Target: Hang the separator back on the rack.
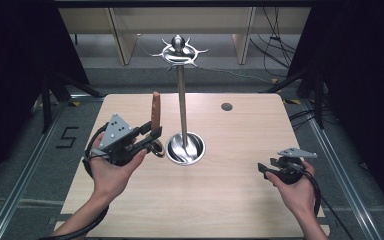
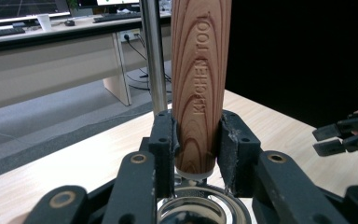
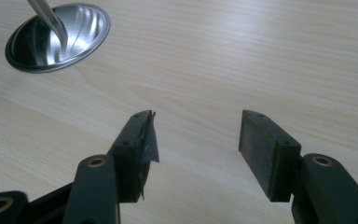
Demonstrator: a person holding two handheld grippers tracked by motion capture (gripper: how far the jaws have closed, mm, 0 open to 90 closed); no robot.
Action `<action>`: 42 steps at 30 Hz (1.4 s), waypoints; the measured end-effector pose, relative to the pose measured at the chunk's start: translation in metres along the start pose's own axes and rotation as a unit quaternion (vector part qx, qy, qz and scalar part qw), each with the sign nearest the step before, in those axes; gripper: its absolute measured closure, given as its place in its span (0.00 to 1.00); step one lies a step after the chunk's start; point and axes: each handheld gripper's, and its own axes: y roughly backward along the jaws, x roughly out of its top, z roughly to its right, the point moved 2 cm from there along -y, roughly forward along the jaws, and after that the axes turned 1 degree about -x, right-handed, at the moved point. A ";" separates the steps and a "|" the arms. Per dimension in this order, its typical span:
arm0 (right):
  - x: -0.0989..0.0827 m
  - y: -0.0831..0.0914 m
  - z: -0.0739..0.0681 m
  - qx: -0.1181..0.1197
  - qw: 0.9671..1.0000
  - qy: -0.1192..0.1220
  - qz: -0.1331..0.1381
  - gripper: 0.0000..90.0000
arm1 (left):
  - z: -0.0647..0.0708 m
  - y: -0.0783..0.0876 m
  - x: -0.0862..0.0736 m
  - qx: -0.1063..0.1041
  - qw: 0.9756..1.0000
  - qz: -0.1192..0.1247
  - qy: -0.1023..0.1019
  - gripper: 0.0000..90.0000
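Note:
A kitchen tool with a wooden handle (image 1: 155, 107) stands upright in my left gripper (image 1: 152, 136), left of the metal stand's pole (image 1: 182, 100). In the left gripper view the pads press both sides of the handle (image 2: 199, 84), near its lower end, above the tool's round metal part (image 2: 200, 212). The stand has a round dished base (image 1: 185, 148) and a crown of hooks (image 1: 180, 51) on top. My right gripper (image 1: 263, 168) is at the table's right side, open, with bare wood between its jaws (image 3: 196, 140); the base (image 3: 58, 35) lies far off at the upper left.
The wooden table (image 1: 230, 200) has a small round hole (image 1: 226, 106) near its far edge. Dark curtains flank both sides, and cables lie on the floor at the back right. In the left gripper view, the right gripper (image 2: 340, 135) is at the far right.

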 end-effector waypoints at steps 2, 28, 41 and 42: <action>0.000 0.001 0.002 -0.007 1.000 0.014 0.001 0.50 | 0.001 -0.001 0.002 0.001 1.000 0.003 -0.001 0.76; 0.002 -0.002 -0.001 0.009 1.000 0.004 0.023 0.52 | 0.004 -0.016 0.015 0.017 1.000 0.016 0.009 0.76; 0.002 0.000 -0.003 0.000 1.000 -0.003 0.009 0.51 | 0.002 -0.024 0.019 0.026 0.999 0.021 0.013 0.76; 0.002 -0.001 -0.003 0.002 1.000 -0.004 0.011 0.51 | 0.002 -0.024 0.020 0.032 0.999 0.021 0.015 0.76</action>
